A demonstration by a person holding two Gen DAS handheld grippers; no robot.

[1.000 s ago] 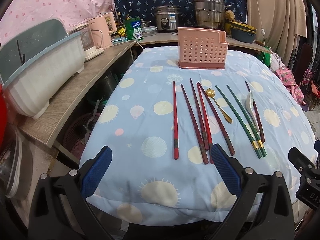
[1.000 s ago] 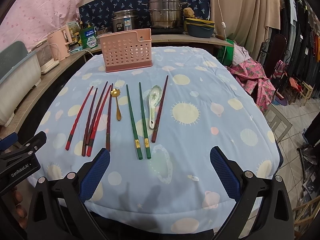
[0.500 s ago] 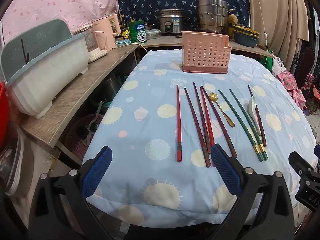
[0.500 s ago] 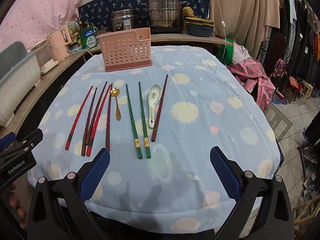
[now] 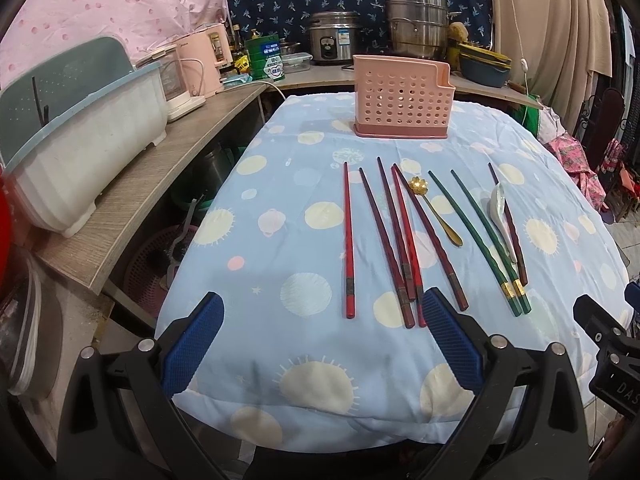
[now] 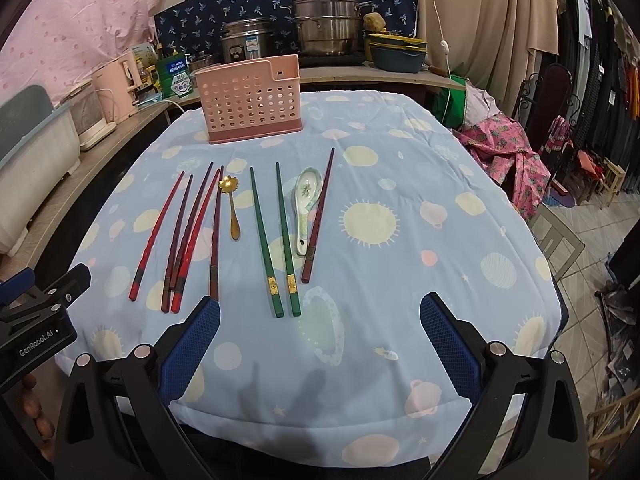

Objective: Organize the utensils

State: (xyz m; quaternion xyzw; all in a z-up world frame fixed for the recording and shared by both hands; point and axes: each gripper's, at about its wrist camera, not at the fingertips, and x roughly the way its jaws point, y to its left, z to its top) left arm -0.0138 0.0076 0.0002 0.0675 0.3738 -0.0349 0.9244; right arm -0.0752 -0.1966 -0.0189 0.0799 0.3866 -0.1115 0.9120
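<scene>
A pink perforated utensil holder (image 5: pixel 403 98) (image 6: pixel 253 102) stands upright at the far side of the blue patterned table. Lying in a row nearer me are several red and dark red chopsticks (image 5: pixel 394 236) (image 6: pixel 188 232), a gold spoon (image 5: pixel 434 210) (image 6: pixel 232 208), two green chopsticks (image 5: pixel 480 240) (image 6: pixel 276 236), a white ceramic spoon (image 5: pixel 502 216) (image 6: pixel 305 204) and one more dark chopstick (image 6: pixel 319 216). My left gripper (image 5: pixel 320 312) is open and empty over the near edge, just before the red chopsticks. My right gripper (image 6: pixel 320 312) is open and empty near the green chopsticks' ends.
A wooden counter (image 5: pixel 136 184) runs along the left with a white dish bin (image 5: pixel 80 152) and pink appliances (image 5: pixel 206 64). Steel pots (image 5: pixel 416 24) and a rice cooker (image 5: pixel 334 42) stand behind the holder. Chairs and clothes (image 6: pixel 560 148) are to the right of the table.
The left gripper has moved slightly forward and up towards the table; the utensils sit a little lower in its view. The right gripper has barely moved. Nothing has been picked up.
</scene>
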